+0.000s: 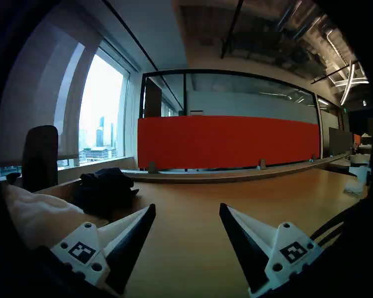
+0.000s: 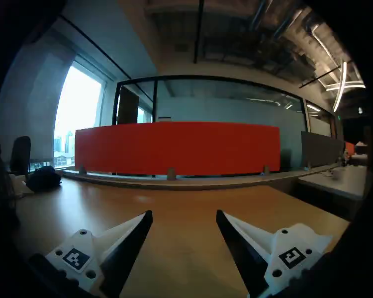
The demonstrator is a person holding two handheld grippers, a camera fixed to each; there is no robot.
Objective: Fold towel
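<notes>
In the left gripper view a pale crumpled towel (image 1: 35,216) lies on the wooden table (image 1: 201,198) at the lower left, just left of my left gripper (image 1: 187,211). That gripper is open, with only bare tabletop between its fingers. A dark bundle of cloth (image 1: 104,191) sits behind the towel. In the right gripper view my right gripper (image 2: 184,214) is open too, low over the table (image 2: 186,208), nothing between its fingers. The dark bundle (image 2: 43,179) appears far off at the left there.
A red divider panel (image 1: 226,141) stands along the table's far edge, also seen as the red panel (image 2: 176,148). A dark office chair (image 1: 40,156) stands by the window at the left. White items (image 1: 358,179) sit at the far right; another desk (image 2: 343,181) lies to the right.
</notes>
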